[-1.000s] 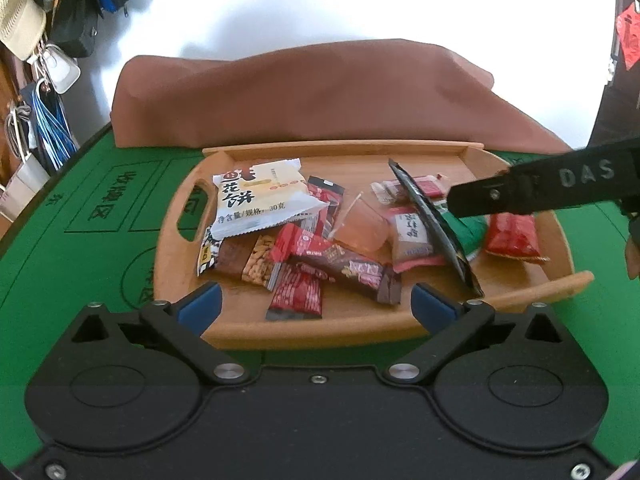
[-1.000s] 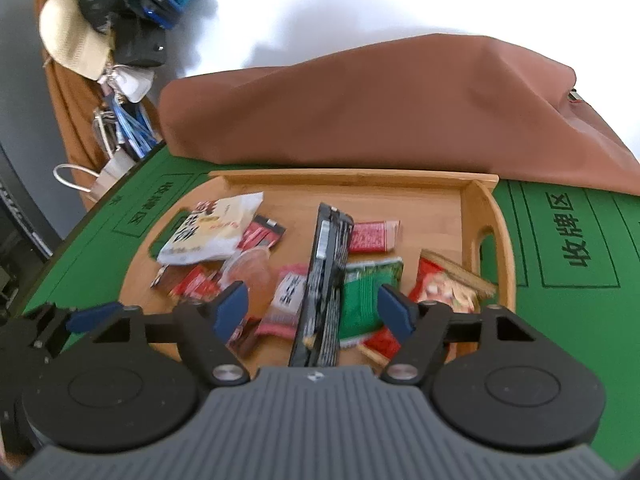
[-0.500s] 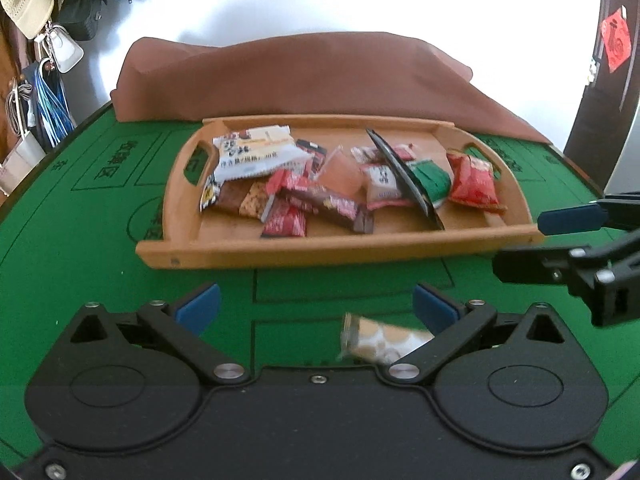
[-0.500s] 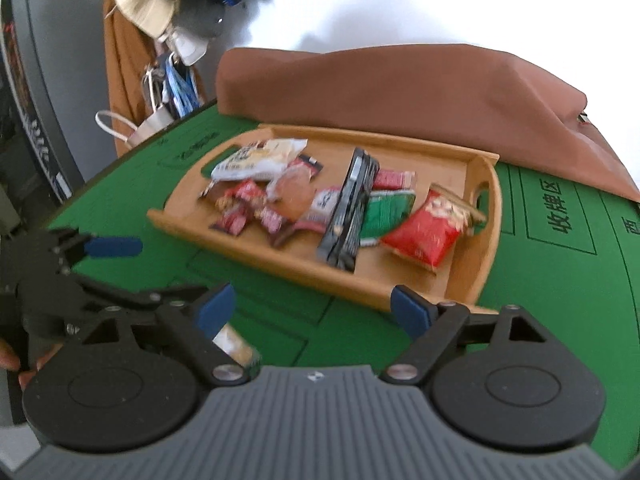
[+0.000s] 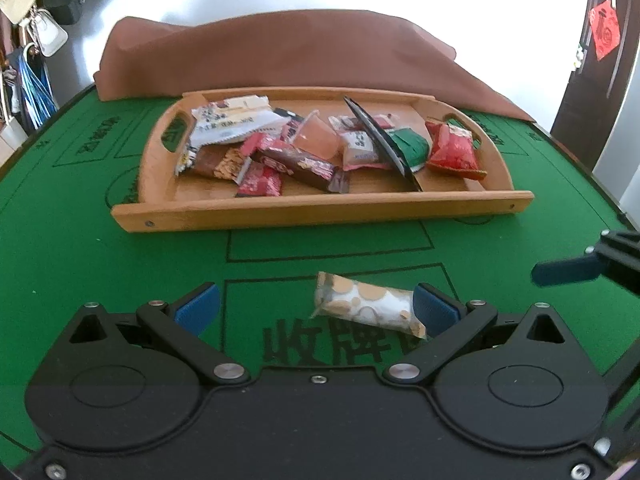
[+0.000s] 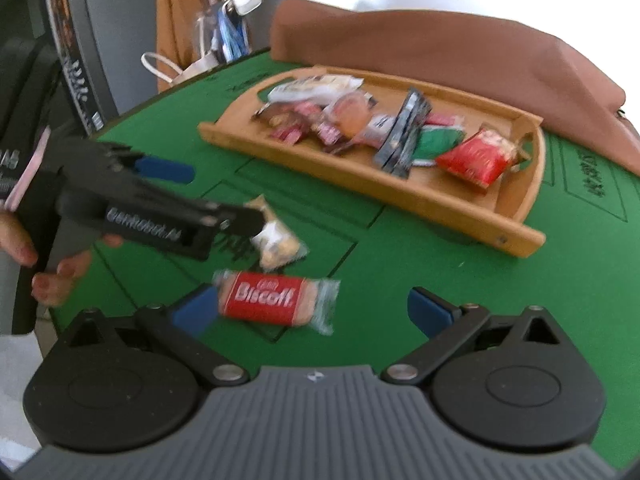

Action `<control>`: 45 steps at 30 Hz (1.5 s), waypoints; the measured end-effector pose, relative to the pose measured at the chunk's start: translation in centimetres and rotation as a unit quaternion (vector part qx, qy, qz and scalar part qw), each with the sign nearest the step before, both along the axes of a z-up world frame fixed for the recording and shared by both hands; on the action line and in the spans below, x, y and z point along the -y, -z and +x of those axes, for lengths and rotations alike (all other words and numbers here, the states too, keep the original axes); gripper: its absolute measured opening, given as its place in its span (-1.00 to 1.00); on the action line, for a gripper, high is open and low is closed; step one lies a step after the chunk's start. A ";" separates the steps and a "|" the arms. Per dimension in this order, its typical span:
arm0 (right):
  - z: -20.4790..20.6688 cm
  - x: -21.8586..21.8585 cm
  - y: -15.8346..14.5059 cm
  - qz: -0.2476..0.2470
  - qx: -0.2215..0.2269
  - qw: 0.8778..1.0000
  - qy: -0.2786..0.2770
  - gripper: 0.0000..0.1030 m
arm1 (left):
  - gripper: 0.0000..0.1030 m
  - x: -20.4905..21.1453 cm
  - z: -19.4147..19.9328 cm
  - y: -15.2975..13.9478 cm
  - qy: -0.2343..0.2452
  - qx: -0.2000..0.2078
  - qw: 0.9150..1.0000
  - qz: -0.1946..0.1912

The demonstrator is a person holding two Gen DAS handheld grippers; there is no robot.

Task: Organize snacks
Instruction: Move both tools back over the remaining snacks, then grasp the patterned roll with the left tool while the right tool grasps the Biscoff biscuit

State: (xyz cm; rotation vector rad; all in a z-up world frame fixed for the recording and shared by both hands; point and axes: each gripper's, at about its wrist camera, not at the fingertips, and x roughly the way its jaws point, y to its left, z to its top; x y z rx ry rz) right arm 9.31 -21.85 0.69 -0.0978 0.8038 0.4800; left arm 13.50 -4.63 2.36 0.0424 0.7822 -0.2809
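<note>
My left gripper (image 5: 316, 308) is open low over the green felt table (image 5: 80, 248). A cream packet with tan dots (image 5: 368, 310) lies flat between its fingers, close to the right pad. My right gripper (image 6: 312, 312) has its jaws opening wide. A red Biscoff packet (image 6: 276, 300) lies on the felt between them, beside the left pad and not pressed. In the right wrist view the left gripper (image 6: 212, 196) reaches in from the left over the cream packet (image 6: 276, 240). The wooden tray (image 5: 320, 212) beyond holds several wrapped snacks.
A brown cloth bag (image 5: 280, 52) lies behind the tray (image 6: 360, 176). Bags and keys hang at the far left (image 5: 32, 20). A person's hand (image 6: 52, 280) holds the left gripper's handle. A dark door (image 5: 600, 80) stands at the right past the table edge.
Both grippers have pulled back from over the tray to the near felt. The cream packet and the Biscoff packet have come into view between the fingers. The right jaws have widened.
</note>
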 end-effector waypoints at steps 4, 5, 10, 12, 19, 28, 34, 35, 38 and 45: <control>-0.7 -1.1 1.0 -0.012 -0.001 1.000 -0.013 1.00 | 1.00 1.0 0.1 0.3 0.012 -0.003 1.000 0.002; -0.8 -1.4 1.1 -0.012 -0.002 1.000 -0.016 1.00 | 1.00 1.3 0.1 0.4 0.015 -0.004 1.000 0.002; -0.8 -2.4 1.7 -0.018 -0.002 1.000 -0.017 1.00 | 1.00 2.5 0.4 1.0 0.035 -0.014 0.999 0.001; -0.8 -2.6 1.7 -0.022 0.001 1.000 -0.014 1.00 | 0.98 2.8 0.5 1.3 0.039 -0.019 0.999 0.002; -0.8 -3.4 2.2 -0.046 0.017 0.999 -0.013 1.00 | 0.47 3.7 -0.2 1.6 0.051 0.000 0.998 0.032; -0.8 -3.7 2.3 -0.047 0.022 0.999 0.001 1.00 | 0.16 2.9 -0.3 1.1 0.038 -0.004 0.999 0.017; -0.8 -3.7 2.0 -0.038 0.022 0.999 0.030 0.80 | 0.14 1.5 0.0 0.8 0.013 -0.010 1.000 0.004; -0.9 -3.5 1.9 -0.033 0.023 0.999 0.032 0.75 | 0.13 1.2 0.0 0.7 0.010 -0.010 1.000 0.003; -0.9 -3.2 1.5 -0.017 0.018 0.999 0.034 0.55 | 0.13 0.4 0.1 0.4 -0.001 -0.009 1.000 0.002; -1.0 -3.1 1.0 -0.003 0.019 0.999 0.031 0.23 | 0.13 -0.8 0.2 0.4 -0.021 -0.009 1.000 0.001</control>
